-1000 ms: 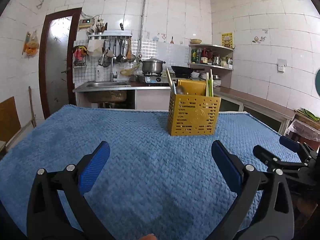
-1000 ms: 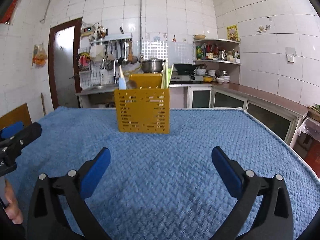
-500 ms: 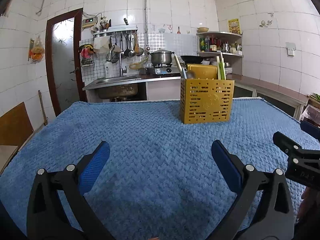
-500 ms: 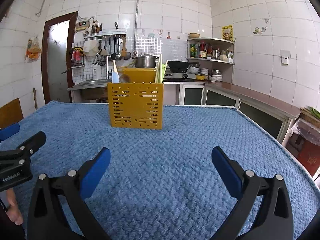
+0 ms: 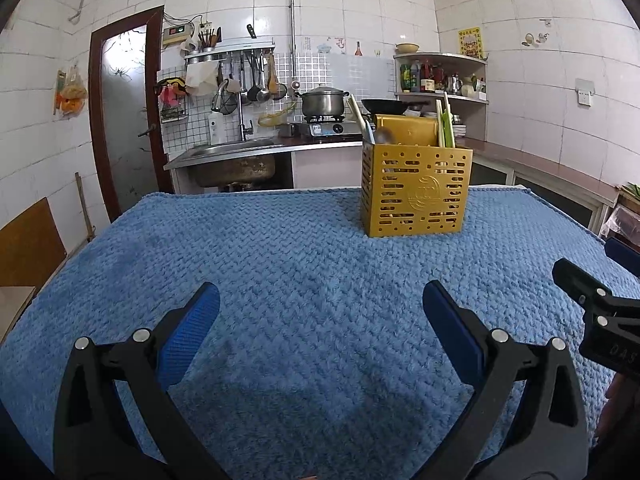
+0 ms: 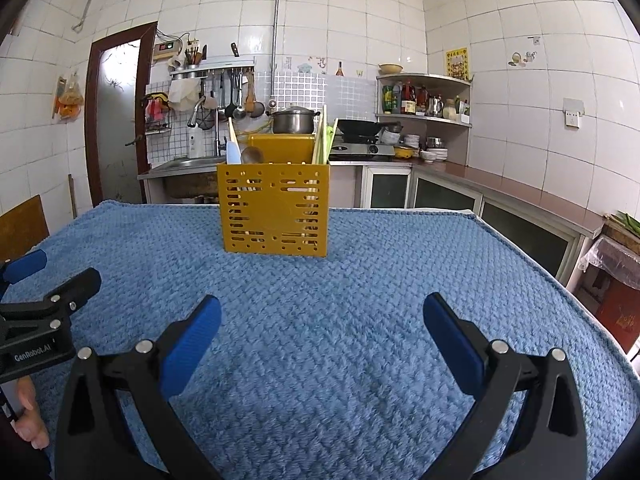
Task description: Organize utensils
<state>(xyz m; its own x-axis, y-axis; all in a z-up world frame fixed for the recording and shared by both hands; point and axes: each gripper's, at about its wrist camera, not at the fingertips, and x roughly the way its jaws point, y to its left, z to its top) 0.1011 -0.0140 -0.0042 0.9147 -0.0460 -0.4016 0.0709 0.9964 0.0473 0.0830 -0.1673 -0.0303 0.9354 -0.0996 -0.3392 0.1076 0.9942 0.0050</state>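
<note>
A yellow perforated utensil holder (image 5: pixel 416 192) stands upright on the blue cloth (image 5: pixel 280 280), far middle-right in the left wrist view and far middle in the right wrist view (image 6: pixel 276 210). Chopsticks (image 5: pixel 444 124), a spoon (image 6: pixel 251 155) and a pale spatula (image 6: pixel 233 152) stick out of it. My left gripper (image 5: pixel 320 312) is open and empty, well short of the holder. My right gripper (image 6: pixel 320 320) is open and empty, also short of it. Each gripper shows at the edge of the other's view.
The cloth-covered table ends at its right edge (image 6: pixel 560 280), with a counter (image 6: pixel 520 196) beyond. A sink (image 5: pixel 236 152), stove with pot (image 5: pixel 324 104) and hanging tools (image 5: pixel 248 80) line the back wall. A door (image 5: pixel 124 120) is at the left.
Both grippers have pulled back and levelled slightly; the holder now sits a bit farther off and more centred. Both stay open and empty.
</note>
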